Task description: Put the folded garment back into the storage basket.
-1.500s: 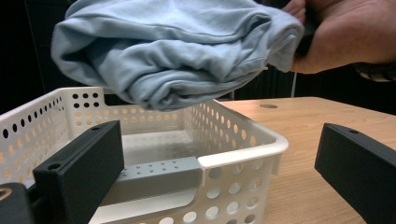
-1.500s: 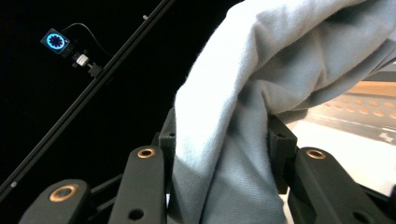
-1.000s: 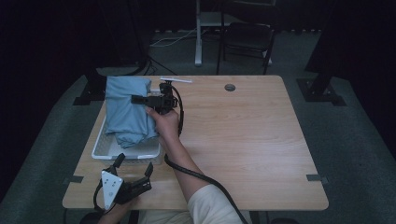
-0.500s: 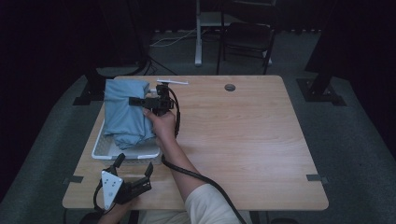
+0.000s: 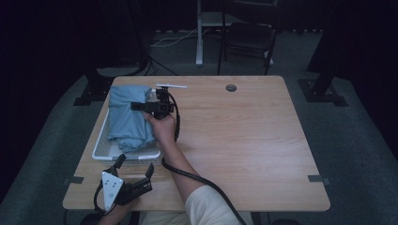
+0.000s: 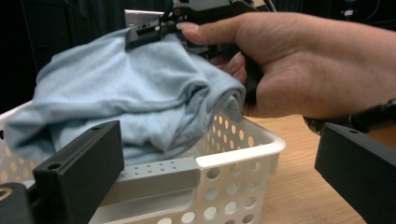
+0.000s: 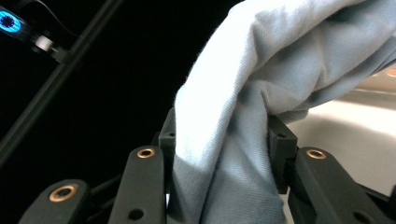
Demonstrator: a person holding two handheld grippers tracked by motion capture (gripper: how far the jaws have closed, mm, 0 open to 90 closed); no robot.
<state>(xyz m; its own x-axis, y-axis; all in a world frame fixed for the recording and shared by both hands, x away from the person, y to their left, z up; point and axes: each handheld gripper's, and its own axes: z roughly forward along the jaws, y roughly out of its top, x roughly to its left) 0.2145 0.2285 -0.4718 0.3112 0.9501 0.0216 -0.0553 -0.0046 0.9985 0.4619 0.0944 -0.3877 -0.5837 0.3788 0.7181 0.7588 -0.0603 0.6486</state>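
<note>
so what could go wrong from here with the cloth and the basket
The right gripper is shut on a bunched fold of the light blue cloth, not on an edge, so a lift may bring it up as a clump or let it slip out. Most of the cloth lies piled in the white perforated basket, which nothing holds down; it could drag or tip. The left gripper is open, just short of the basket.
</note>
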